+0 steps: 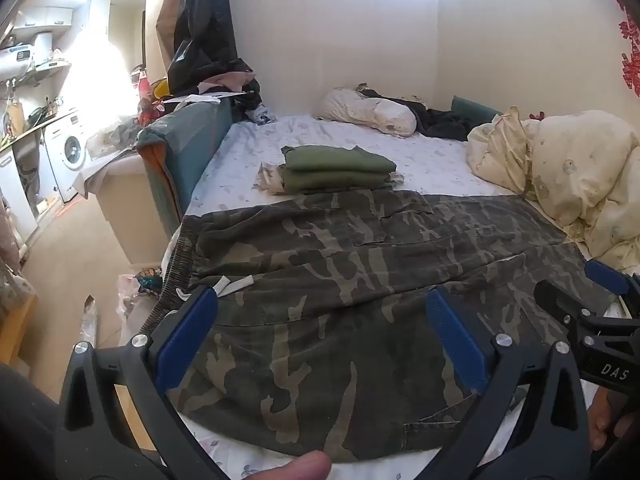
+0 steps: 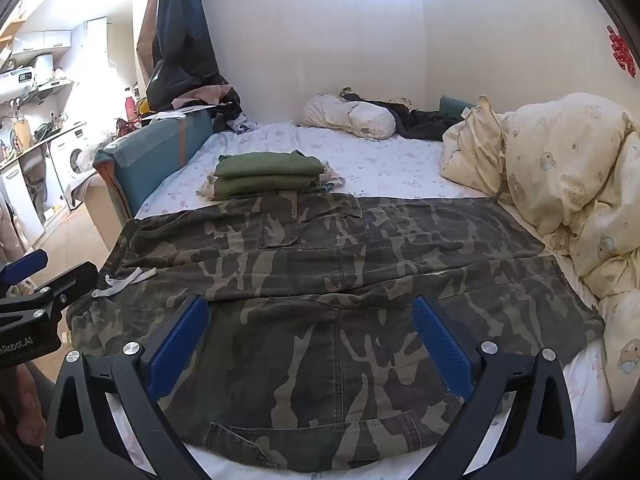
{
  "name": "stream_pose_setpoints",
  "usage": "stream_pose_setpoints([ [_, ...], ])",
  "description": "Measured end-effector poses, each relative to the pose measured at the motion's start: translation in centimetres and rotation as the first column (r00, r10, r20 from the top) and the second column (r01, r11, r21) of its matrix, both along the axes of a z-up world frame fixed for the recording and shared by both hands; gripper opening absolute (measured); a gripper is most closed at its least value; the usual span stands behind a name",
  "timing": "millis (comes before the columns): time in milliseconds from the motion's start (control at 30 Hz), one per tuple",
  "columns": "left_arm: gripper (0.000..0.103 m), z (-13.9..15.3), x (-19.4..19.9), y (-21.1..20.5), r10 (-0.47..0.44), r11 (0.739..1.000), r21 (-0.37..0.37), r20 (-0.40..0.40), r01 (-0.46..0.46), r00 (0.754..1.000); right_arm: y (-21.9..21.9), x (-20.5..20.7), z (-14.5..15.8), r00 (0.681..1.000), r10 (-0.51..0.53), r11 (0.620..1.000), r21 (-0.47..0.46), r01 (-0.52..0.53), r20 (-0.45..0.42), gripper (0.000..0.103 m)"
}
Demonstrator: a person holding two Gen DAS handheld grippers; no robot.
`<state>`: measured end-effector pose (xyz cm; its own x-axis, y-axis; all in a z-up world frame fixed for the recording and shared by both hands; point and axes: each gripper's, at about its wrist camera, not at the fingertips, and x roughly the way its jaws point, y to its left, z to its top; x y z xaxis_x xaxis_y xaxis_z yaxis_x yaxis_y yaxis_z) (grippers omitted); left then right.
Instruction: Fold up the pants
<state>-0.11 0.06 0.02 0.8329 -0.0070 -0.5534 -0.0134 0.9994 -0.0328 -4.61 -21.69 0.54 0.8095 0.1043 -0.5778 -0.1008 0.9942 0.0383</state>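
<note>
Jaws: both grippers are standing spread to their widest and gripping nothing; the left gripper (image 1: 322, 312) and the right gripper (image 2: 310, 320) are hovering over cloth, tilted downward.
Pants: the camouflage pants (image 2: 320, 272) are lying flat on the bed (image 2: 380, 164), legs side by side, directly ahead of and beneath both sets of fingers.
Long axis: it is running crosswise to the jaws, with the elastic waistband (image 1: 176, 264) and its white drawstring (image 1: 236, 283) at the left and the leg hems (image 2: 576, 280) at the right, beside the cream duvet (image 2: 568, 184).
Nearer hand: the left gripper is sitting closer to the waistband, the right closer to the hems.
Likely next: each is probably reaching for the near edge at its own end.
Behind: a folded green stack (image 2: 268, 178) is resting just beyond the far leg.
</note>
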Motion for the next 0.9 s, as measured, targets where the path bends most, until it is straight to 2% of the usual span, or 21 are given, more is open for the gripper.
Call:
stream_pose_setpoints([
  [900,0.103,-0.08,0.06,-0.15,-0.004,1.0,0.011,-0.016,0.004,1.0,-0.11,0.04,0.01,1.0,-0.001,1.0,0.003,0.001,-0.004,0.103],
])
